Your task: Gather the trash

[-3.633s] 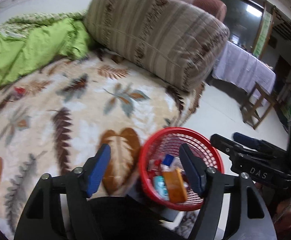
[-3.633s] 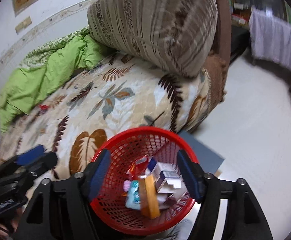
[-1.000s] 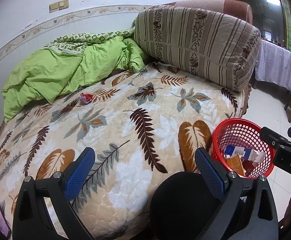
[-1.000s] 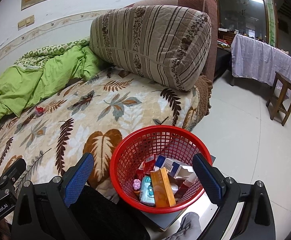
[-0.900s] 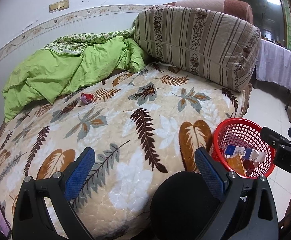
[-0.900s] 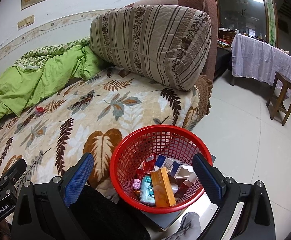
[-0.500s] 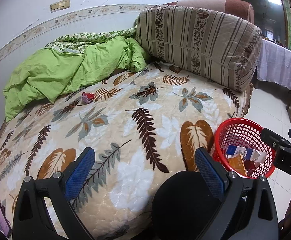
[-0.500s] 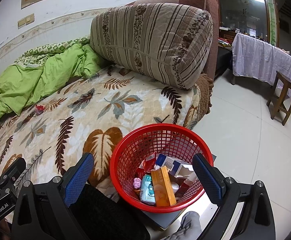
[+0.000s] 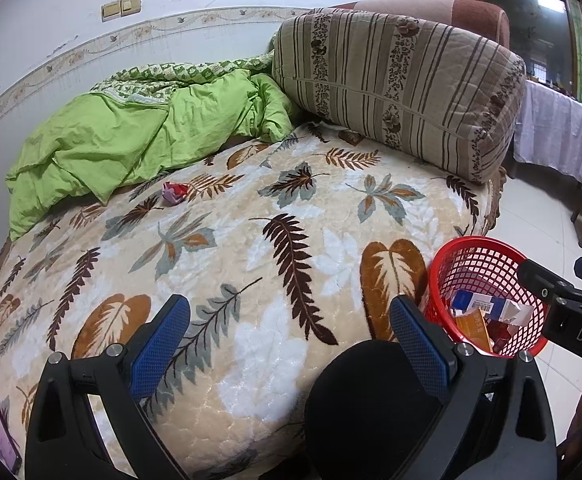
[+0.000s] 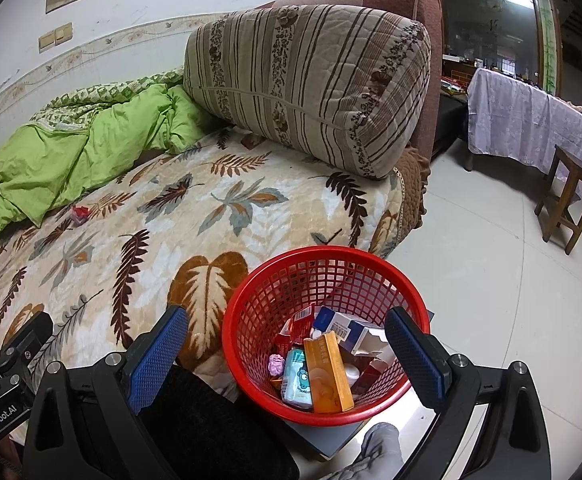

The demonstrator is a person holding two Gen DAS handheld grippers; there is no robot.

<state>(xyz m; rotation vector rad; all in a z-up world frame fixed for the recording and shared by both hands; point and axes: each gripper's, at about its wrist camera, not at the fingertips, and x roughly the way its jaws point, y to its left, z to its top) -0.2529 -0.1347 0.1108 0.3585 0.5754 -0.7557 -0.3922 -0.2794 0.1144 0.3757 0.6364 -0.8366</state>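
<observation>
Crumpled wrapper (image 9: pixel 174 193) is lying on the leaf-print blanket (image 9: pixel 251 264), just beside the green quilt (image 9: pixel 131 140), far from the red basket (image 10: pixel 327 344). I am holding both grippers, left (image 9: pixel 287 346) and right (image 10: pixel 287 354), wide and empty; the left is sitting nearer.

A plush, quilted leaf-print blanket (image 9: pixel 251 264) is seen beyond the left jaws. A glossy red plastic mesh basket (image 10: pixel 327 276) lies between the right jaws, filled with cardboard cartons (image 10: pixel 327 372). Textured blue rubbery pads (image 10: pixel 159 356) are fitted on matt black plastic.
</observation>
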